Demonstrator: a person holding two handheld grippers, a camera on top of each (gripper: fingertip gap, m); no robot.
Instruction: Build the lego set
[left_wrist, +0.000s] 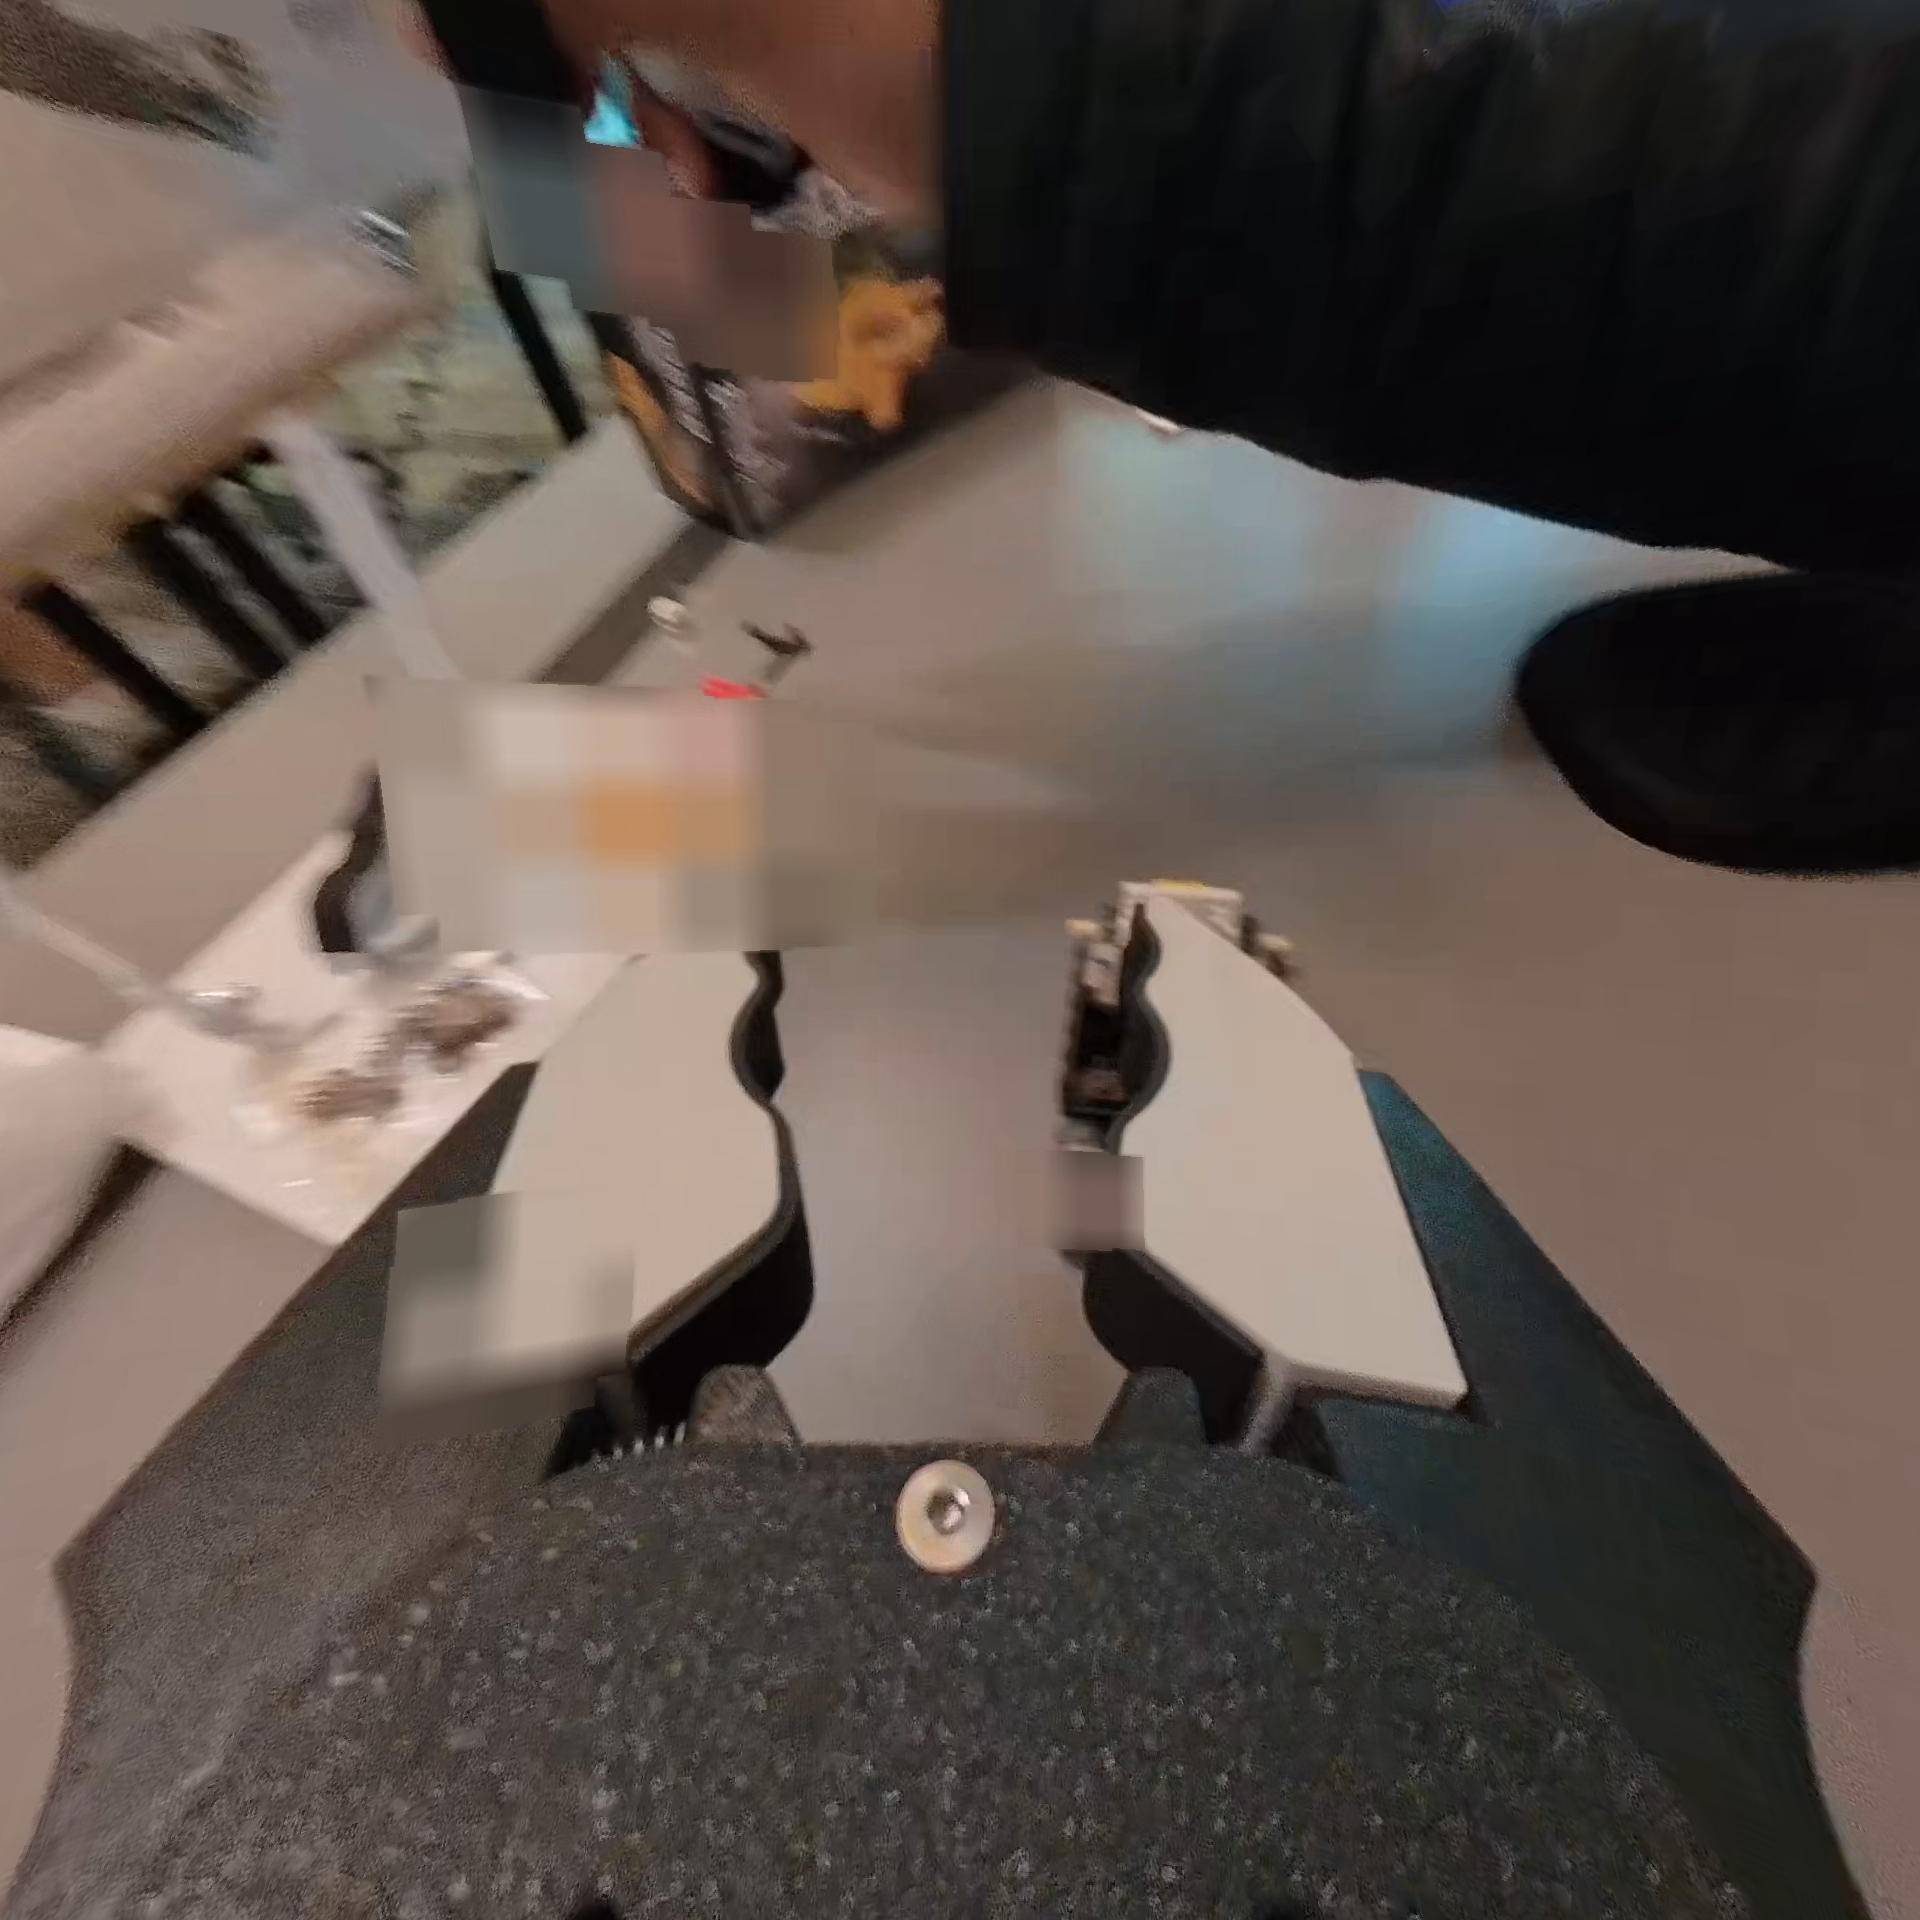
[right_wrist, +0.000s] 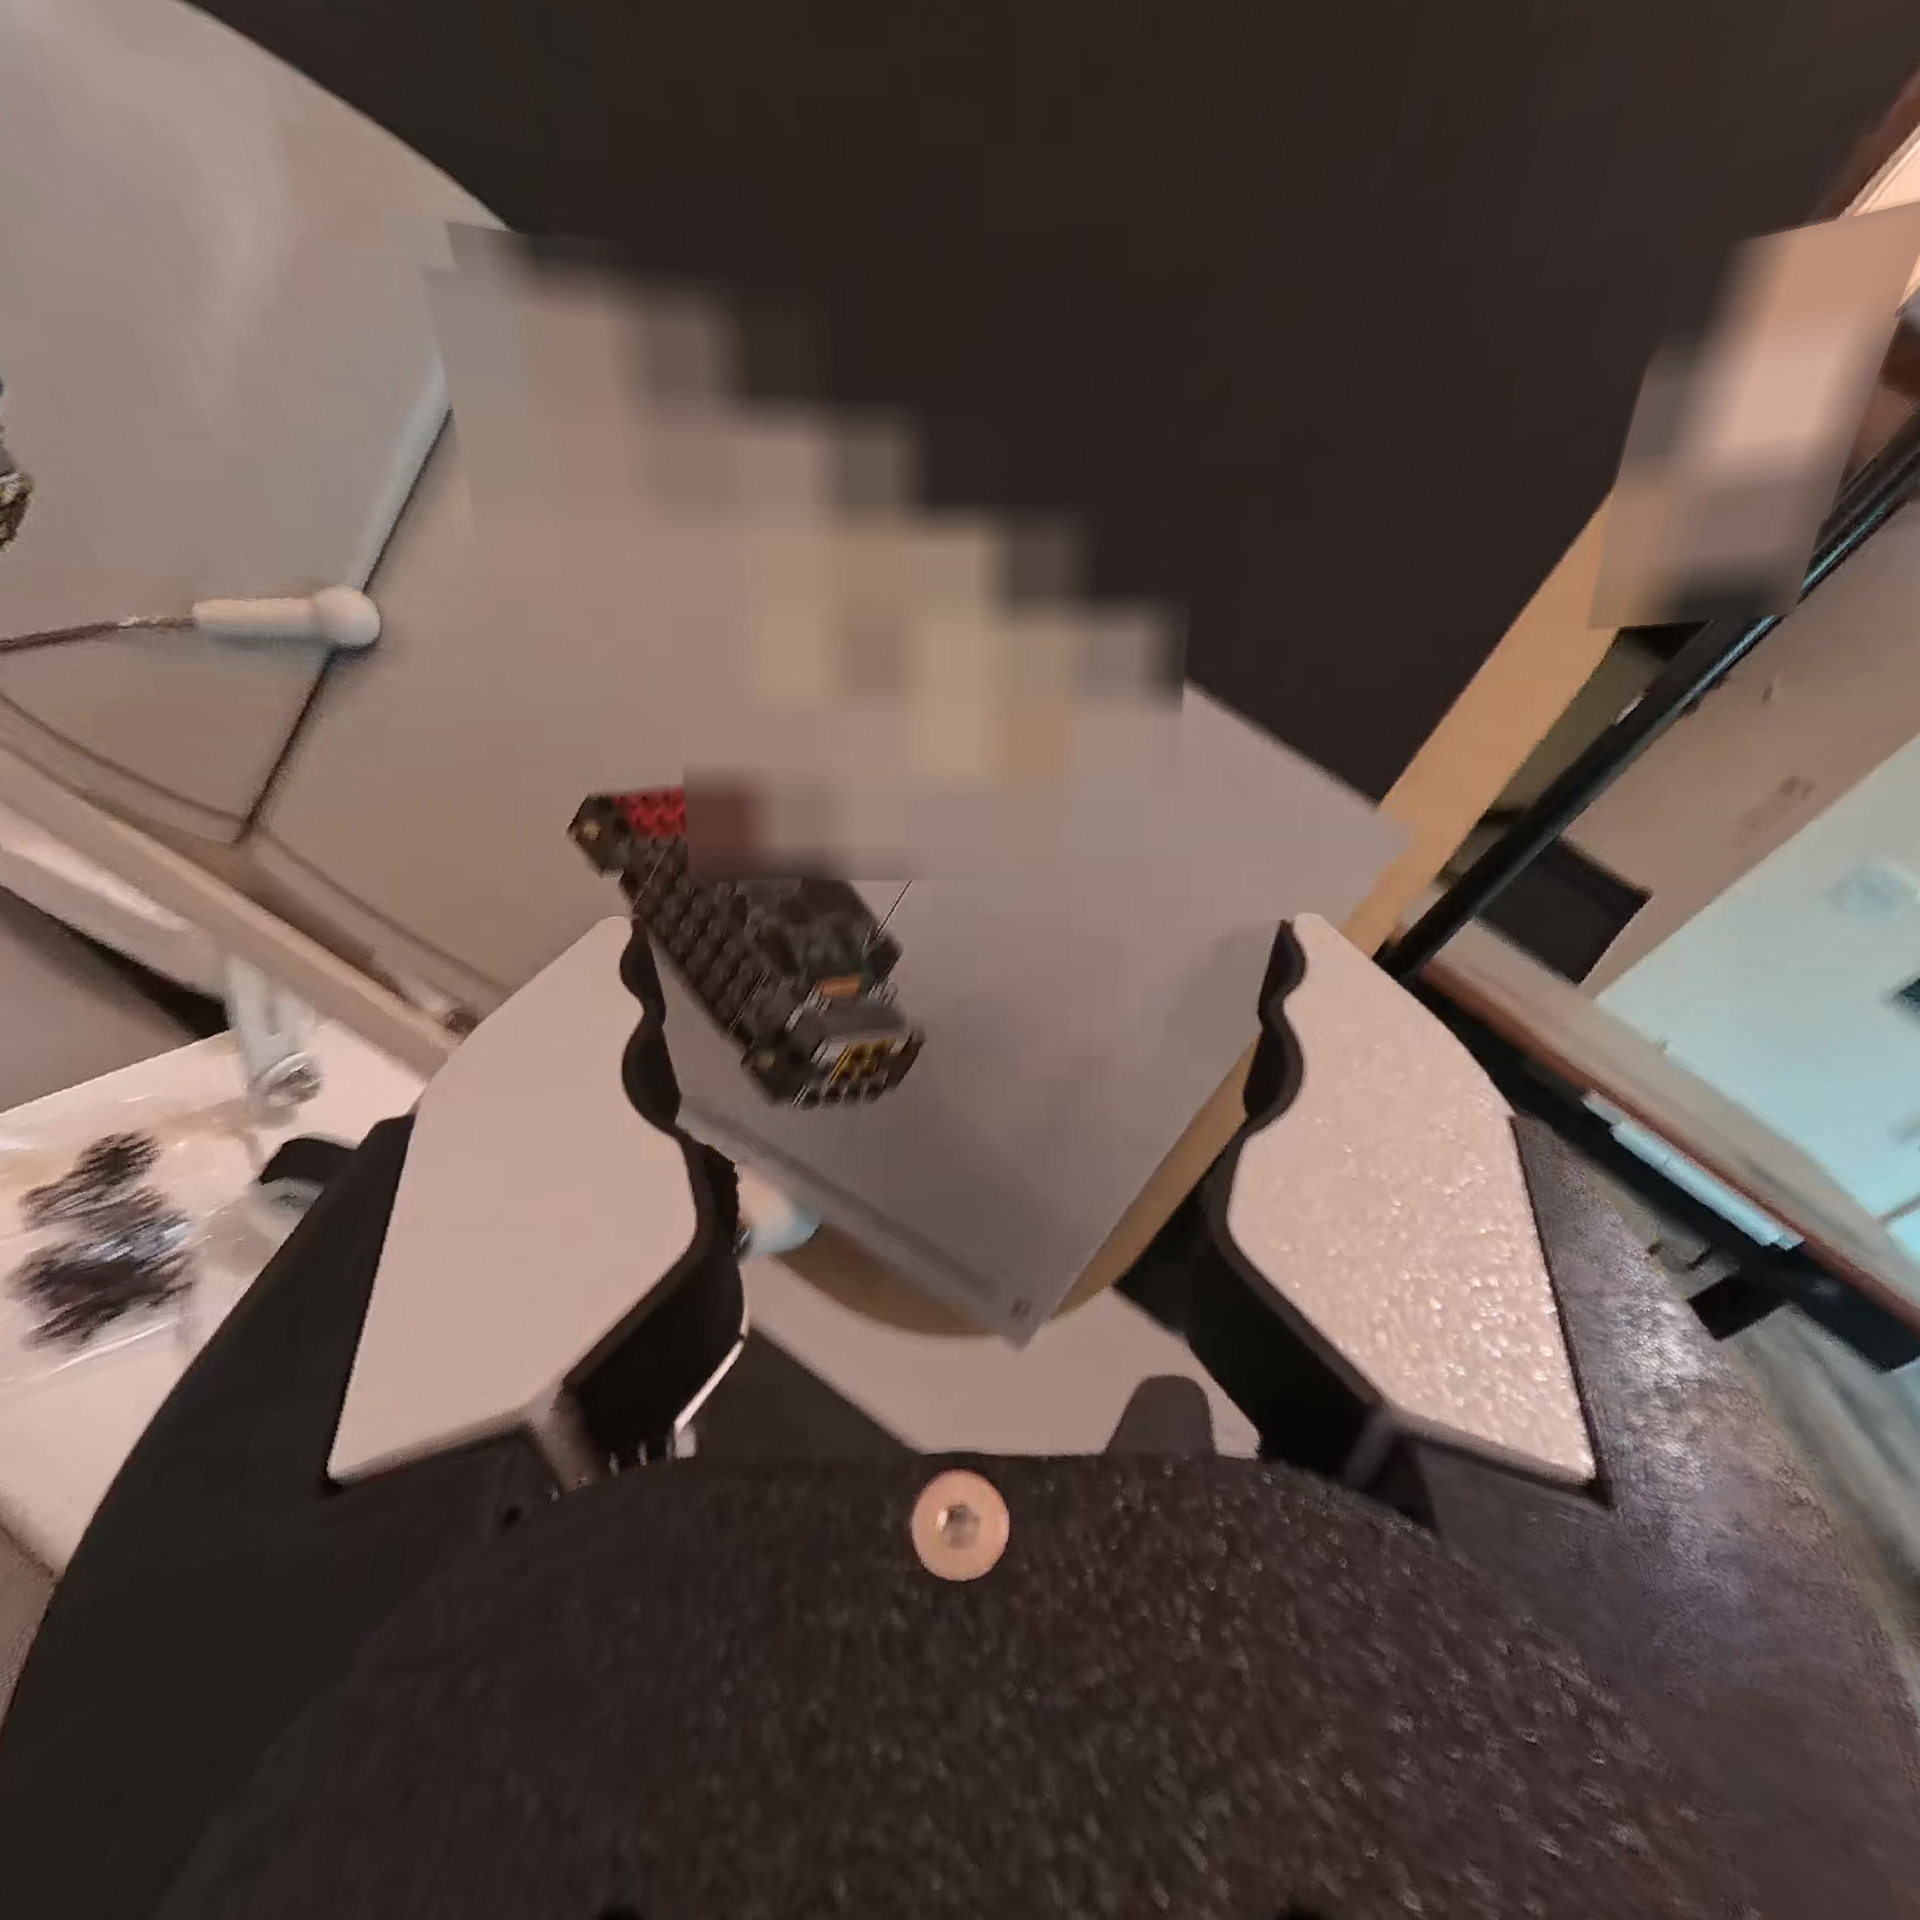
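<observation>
left claw (left_wrist: 951, 1013): my fingers apart, empty.
right claw (right_wrist: 956, 982): fingers wide apart, empty.
lego model (right_wrist: 774, 966): on bench (right_wrist: 1039, 1091), just ahead of my right claw.

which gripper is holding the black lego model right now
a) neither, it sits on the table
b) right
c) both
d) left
a: in the right wrist view the black lego model rests on the grey table, ahead of the right gripper whose jaws stand wide apart; the left gripper is open too, with only table between its jaws.
</observation>
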